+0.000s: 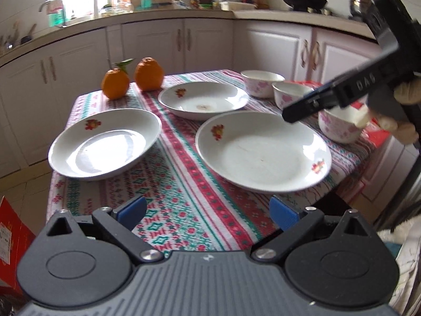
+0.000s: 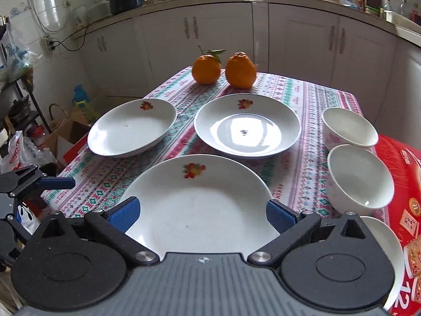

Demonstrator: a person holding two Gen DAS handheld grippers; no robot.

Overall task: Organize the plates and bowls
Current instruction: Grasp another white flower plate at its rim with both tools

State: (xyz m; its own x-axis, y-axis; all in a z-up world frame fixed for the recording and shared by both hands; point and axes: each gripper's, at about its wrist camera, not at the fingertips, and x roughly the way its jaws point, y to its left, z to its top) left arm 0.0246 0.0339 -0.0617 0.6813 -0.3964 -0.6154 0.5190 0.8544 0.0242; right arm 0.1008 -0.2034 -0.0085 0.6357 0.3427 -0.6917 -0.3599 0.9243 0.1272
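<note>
**Kid:** White plates are all over the table (image 2: 310, 97)! Is the tidy-up done?

**Grown-up:** No, I think it has hardly begun. 3 plates lie apart, none stacked. 1 plate (image 2: 200, 200) sits at the near edge, 1 plate (image 2: 131, 127) by the left edge, and 1 plate (image 2: 247, 125) in the middle.

**Kid:** And the bowls?

**Grown-up:** 3 bowls stand in a row along the right edge, side by side, not inside each other. The far bowl (image 2: 350, 127) is nearest the back, the middle bowl (image 2: 360, 176) comes next, and the near bowl (image 2: 386, 252) is at the near right corner.

**Kid:** What are the grabbers doing?

**Grown-up:** The right gripper (image 2: 202, 216) is wide open and holds nothing. It hangs over the near plate, with 1 blue pad on each side. The left gripper (image 1: 208, 212) is wide open too, with nothing in it, over the cloth at the near edge.

**Kid:** What about the 2 oranges (image 2: 223, 69)?

**Grown-up:** They sit at the far edge, out of the way.

**Kid:** So what's left?

**Grown-up:** Everything, I'd guess: pile the plates, nest the bowls.
</note>
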